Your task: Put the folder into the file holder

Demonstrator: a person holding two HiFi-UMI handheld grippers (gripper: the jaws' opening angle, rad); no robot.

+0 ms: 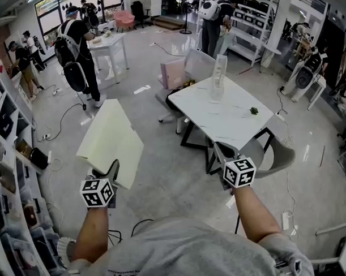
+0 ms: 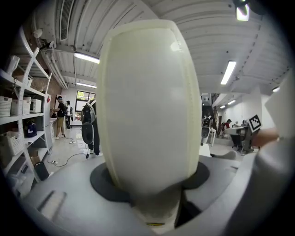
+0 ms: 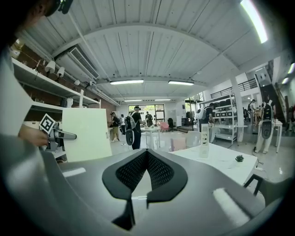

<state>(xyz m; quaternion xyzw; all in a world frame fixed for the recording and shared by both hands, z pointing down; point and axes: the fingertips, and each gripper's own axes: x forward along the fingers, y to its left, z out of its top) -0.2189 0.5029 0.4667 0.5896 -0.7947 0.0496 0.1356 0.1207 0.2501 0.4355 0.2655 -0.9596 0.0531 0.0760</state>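
The desk [image 1: 233, 124] is the biggest piece I'm working around: a white, faintly veined slab on black angled legs, at about 1 o'clock in the head view. Next comes the folder [image 1: 112, 139], a flat, matte, pale-cream rectangle held in the air over the grey floor [image 1: 172, 174] at 9 o'clock. It is well apart from the desk. The file holder [image 1: 218, 78] stands upright near the desk's far edge. It is tall, narrow and see-through.

The left gripper [image 1: 112, 171] has its fingers pinching the folder's near edge. Its own view gives me almost nothing else — the folder [image 2: 143, 106] fills the frame, with its ridged edges showing on both sides. The right gripper [image 1: 222, 153] hangs over the desk's near corner. Its view shows its black, mesh-textured fingers [image 3: 131, 171] pressed together with nothing between them. That view also shows the folder [image 3: 86, 133] from the side as a plain flat sheet, at 9 o'clock, and the file holder [image 3: 204, 144] at 2 o'clock.

A small spiky green plant [image 1: 254, 111] sits on the desk's right side.
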